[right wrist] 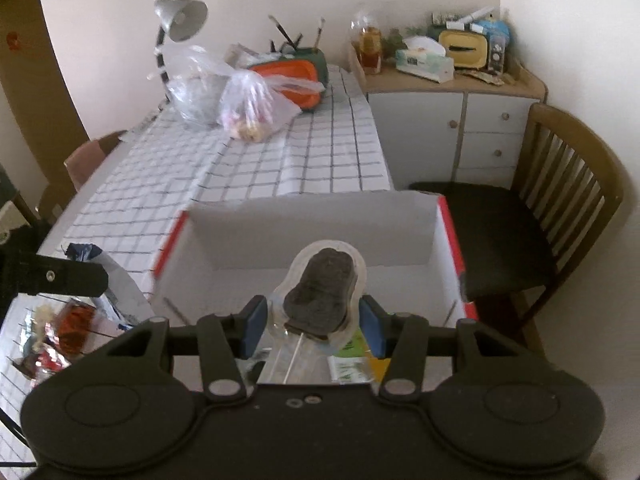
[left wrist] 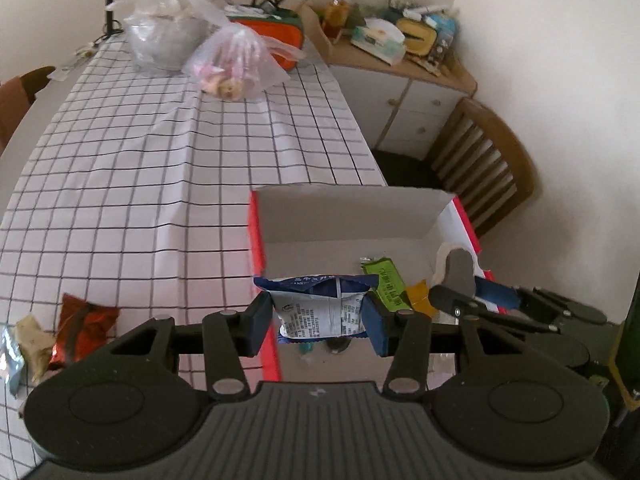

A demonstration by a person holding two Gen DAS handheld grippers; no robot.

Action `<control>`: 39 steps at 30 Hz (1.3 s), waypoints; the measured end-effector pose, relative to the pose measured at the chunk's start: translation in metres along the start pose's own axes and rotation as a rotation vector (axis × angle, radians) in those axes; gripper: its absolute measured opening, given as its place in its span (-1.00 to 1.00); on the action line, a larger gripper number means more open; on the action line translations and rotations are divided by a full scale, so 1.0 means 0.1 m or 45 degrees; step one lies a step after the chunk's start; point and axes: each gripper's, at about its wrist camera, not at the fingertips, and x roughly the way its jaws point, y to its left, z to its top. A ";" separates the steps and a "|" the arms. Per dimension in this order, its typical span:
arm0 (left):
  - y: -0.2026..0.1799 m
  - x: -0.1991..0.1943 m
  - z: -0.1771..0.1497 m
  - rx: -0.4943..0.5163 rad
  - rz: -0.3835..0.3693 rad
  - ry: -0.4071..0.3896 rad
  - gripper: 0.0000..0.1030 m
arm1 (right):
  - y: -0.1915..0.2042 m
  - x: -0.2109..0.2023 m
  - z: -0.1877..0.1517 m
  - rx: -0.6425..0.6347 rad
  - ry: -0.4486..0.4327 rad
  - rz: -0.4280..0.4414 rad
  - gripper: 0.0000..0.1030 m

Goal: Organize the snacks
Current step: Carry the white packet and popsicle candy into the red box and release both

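My left gripper is shut on a blue and white snack packet and holds it over the near left part of a red-sided cardboard box. A green packet and a yellow packet lie inside the box. My right gripper is shut on a clear-wrapped dark snack on a stick and holds it over the same box. The right gripper also shows in the left wrist view at the box's right side. Loose snacks lie on the checked cloth left of the box: a red packet and silver wrappers.
Two plastic bags and an orange case sit at the table's far end by a desk lamp. A white cabinet with clutter on top and a wooden chair stand to the right of the table.
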 end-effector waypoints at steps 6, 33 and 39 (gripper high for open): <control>-0.21 0.48 0.10 0.023 0.051 0.085 -0.06 | -0.17 0.35 0.00 -0.009 0.081 -0.011 -0.05; -0.42 1.56 0.04 0.131 0.187 0.303 -0.06 | -0.20 0.86 -0.21 -0.120 0.247 0.001 -0.07; -0.41 1.54 0.04 0.120 0.175 0.294 -0.03 | -0.20 0.80 -0.21 -0.101 0.233 0.005 0.07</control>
